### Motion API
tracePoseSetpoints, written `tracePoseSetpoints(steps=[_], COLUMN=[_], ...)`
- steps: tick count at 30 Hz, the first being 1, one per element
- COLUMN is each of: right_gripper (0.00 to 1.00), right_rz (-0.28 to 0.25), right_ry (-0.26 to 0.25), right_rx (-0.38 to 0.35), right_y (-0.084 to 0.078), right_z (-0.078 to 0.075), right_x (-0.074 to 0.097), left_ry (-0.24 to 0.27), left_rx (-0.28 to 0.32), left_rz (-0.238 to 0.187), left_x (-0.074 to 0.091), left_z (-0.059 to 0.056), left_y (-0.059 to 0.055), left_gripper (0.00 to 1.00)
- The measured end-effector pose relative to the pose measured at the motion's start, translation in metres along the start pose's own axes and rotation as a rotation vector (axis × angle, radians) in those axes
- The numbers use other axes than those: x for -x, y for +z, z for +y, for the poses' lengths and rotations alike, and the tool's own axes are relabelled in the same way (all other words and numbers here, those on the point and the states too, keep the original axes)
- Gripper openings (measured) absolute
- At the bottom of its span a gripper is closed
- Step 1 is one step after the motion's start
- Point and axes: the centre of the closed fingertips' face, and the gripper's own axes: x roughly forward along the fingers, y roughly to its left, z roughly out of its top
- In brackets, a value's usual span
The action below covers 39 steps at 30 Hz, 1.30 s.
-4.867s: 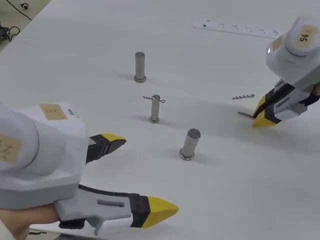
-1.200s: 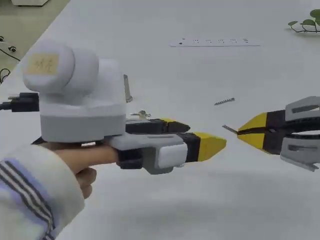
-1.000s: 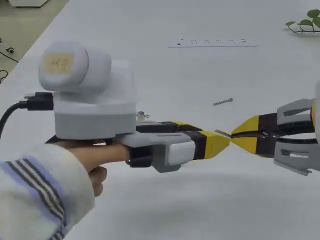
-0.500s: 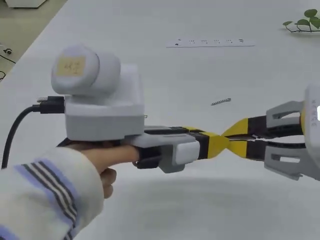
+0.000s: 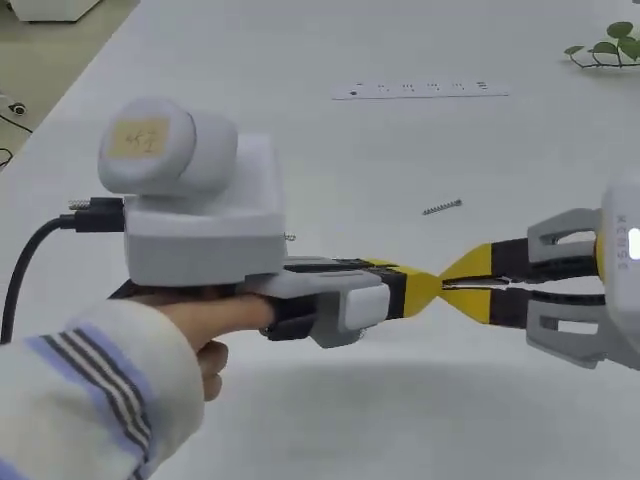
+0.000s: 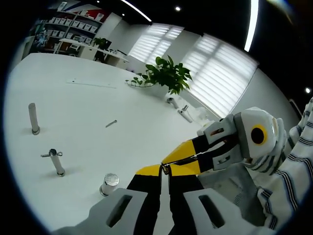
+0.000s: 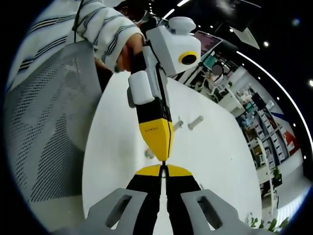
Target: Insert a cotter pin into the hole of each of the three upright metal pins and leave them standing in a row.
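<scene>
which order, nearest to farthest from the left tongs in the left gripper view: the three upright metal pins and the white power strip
1. Bare silver metal pin, just left of the left tongs.
2. Silver metal pin carrying a cotter pin, further left.
3. Tall bare silver metal pin, far left, beyond it.
4. White power strip, at the table's far side.

Bright, even overhead light; soft shadows; fisheye warping at gripper-view edges; slight blur

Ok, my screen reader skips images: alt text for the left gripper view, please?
Left gripper and right gripper meet tip to tip, jaws shut on a cotter pin, above a white table with three upright metal pins, one already pinned.
</scene>
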Motion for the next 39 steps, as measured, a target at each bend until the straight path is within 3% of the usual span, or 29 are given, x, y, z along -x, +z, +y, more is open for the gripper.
tracePoseSetpoints(steps=[25,39], right_gripper=[0.03,0.04], right_rz=[-0.001,-0.030], right_ry=[0.041,0.041], right_rx=[0.044,0.034], right_y=[0.0022,0.0058], right_z=[0.0065,0.0057], right_x=[-0.0020,-0.0007], left_ry=[0.002,0.008], left_rx=[-0.019,-0.018], left_rz=[0.042,0.021], left_x=[0.0021,0.0033], left_z=[0.0022,0.0020], left_y=[-0.0080,-0.0060], left_gripper=[0.01,0.00])
